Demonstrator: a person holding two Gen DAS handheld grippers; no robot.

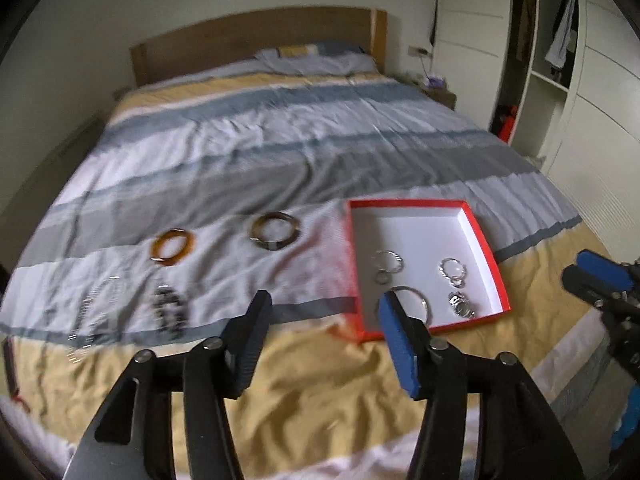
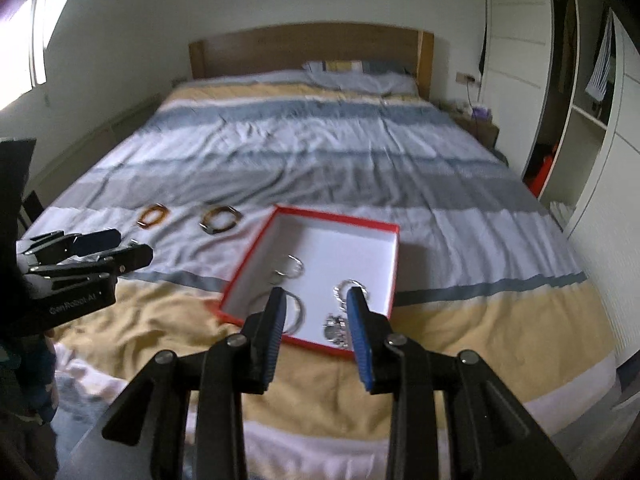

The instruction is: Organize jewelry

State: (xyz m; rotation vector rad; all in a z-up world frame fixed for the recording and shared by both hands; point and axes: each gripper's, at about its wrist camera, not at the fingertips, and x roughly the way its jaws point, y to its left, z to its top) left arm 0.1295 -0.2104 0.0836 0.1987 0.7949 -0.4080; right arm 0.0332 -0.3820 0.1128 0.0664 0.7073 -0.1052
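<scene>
A red box (image 1: 486, 246) with a white inside lies on the bed and holds silver rings, a thin silver bangle (image 1: 416, 300) and a watch (image 1: 462, 306). The box also shows in the right wrist view (image 2: 256, 252). An amber bangle (image 1: 173, 247) and a brown bangle (image 1: 275, 231) lie on the cover left of the box. A dark beaded piece (image 1: 166, 308) and a blurred silver chain (image 1: 96, 304) lie nearer the front left. My left gripper (image 1: 324, 304) is open and empty above the cover, just left of the box. My right gripper (image 2: 316, 300) is open and empty over the box's near edge.
The striped bed cover (image 1: 280, 140) runs back to a wooden headboard (image 1: 256, 40) and pillow. A white wardrobe (image 1: 580, 80) with open shelves stands at the right. A nightstand (image 2: 476, 124) is beside the headboard.
</scene>
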